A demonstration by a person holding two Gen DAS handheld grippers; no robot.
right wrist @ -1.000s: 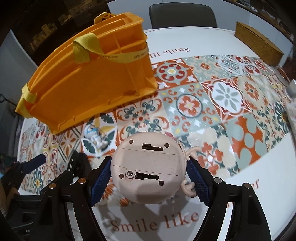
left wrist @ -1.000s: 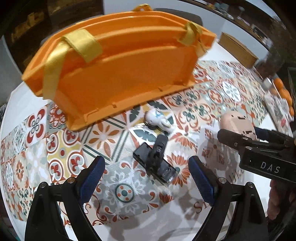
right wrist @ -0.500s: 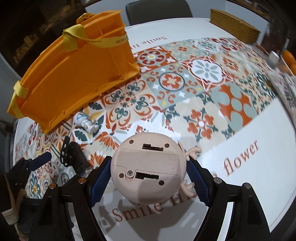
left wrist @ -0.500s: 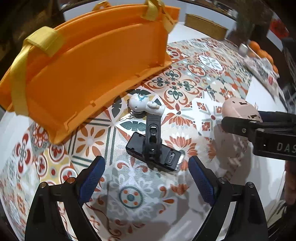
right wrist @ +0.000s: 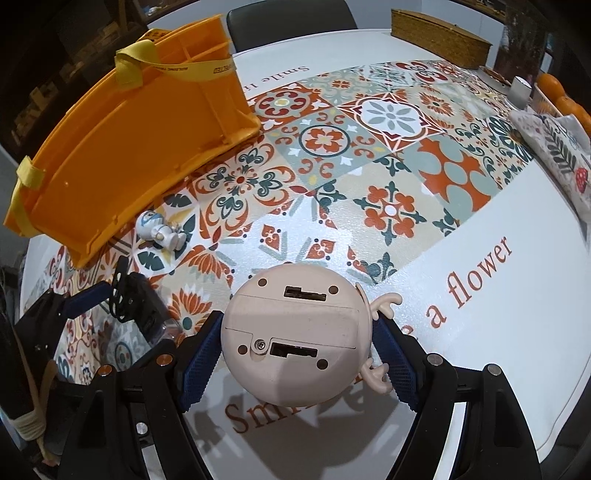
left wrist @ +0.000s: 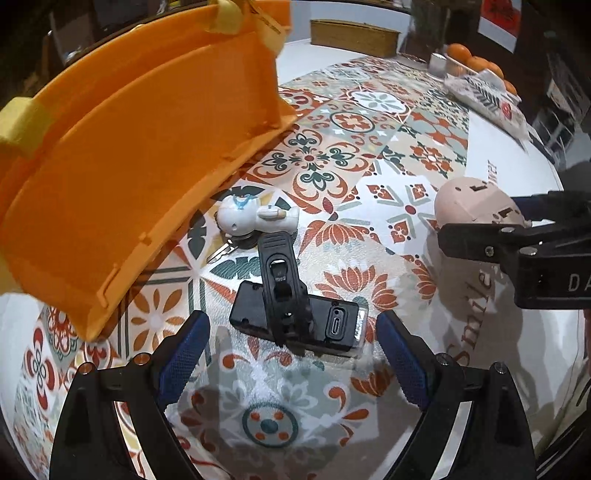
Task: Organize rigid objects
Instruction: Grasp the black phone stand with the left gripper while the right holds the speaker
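Observation:
My right gripper [right wrist: 295,354] is shut on a round pink toy [right wrist: 295,332], its flat underside facing the camera; it also shows in the left wrist view [left wrist: 476,203]. My left gripper [left wrist: 291,354] is open just above a black device with a clip [left wrist: 291,306], which lies between its fingers on the tiled tablecloth; the device also shows in the right wrist view [right wrist: 136,302]. A small white figurine [left wrist: 255,218] lies beyond it, beside the orange basket [left wrist: 122,166] with yellow straps. The basket [right wrist: 122,147] and figurine [right wrist: 159,230] show in the right wrist view too.
A wooden box [right wrist: 439,33] stands at the table's far edge, a dark chair [right wrist: 291,18] behind. Oranges [left wrist: 476,66], a small cup [right wrist: 521,88] and a patterned cloth [right wrist: 557,147] are at the far right. The right gripper's body [left wrist: 535,254] is close on the right.
My left gripper has moved forward and down towards the black device, which now lies between its fingers. My right gripper has pulled back from the basket with the pink toy held.

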